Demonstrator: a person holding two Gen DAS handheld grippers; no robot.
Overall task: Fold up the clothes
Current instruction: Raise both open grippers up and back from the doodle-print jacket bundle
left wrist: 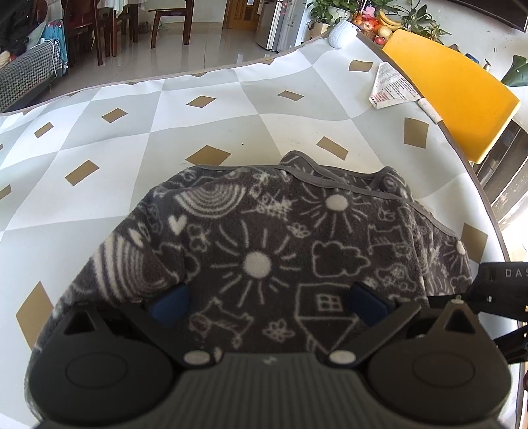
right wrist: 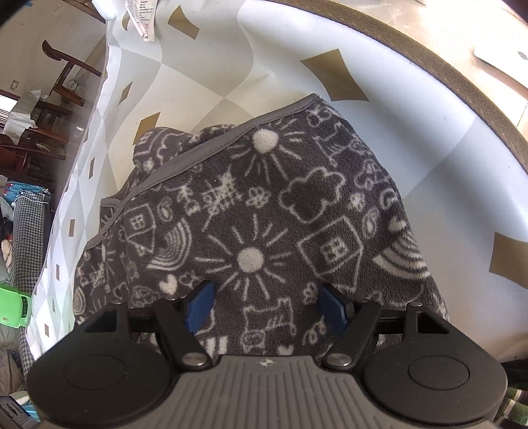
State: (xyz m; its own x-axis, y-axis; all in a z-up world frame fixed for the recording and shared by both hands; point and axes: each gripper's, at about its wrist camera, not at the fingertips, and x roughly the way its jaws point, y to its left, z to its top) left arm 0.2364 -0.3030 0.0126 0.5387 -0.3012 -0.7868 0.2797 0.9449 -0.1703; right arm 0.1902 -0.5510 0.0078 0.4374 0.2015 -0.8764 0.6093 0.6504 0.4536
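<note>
Checkered tablecloth [left wrist: 204, 132], yellow chair [left wrist: 455, 99], leaflet [left wrist: 392, 87], fruit [left wrist: 379, 23], wooden chairs [left wrist: 171, 19].

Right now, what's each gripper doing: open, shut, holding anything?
Left gripper: open over the grey fleece garment, gripping nothing.
Right gripper: open over the same garment, gripping nothing.

Left gripper [left wrist: 269, 302], right gripper [right wrist: 265, 305]: both angled down, jaws apart.
</note>
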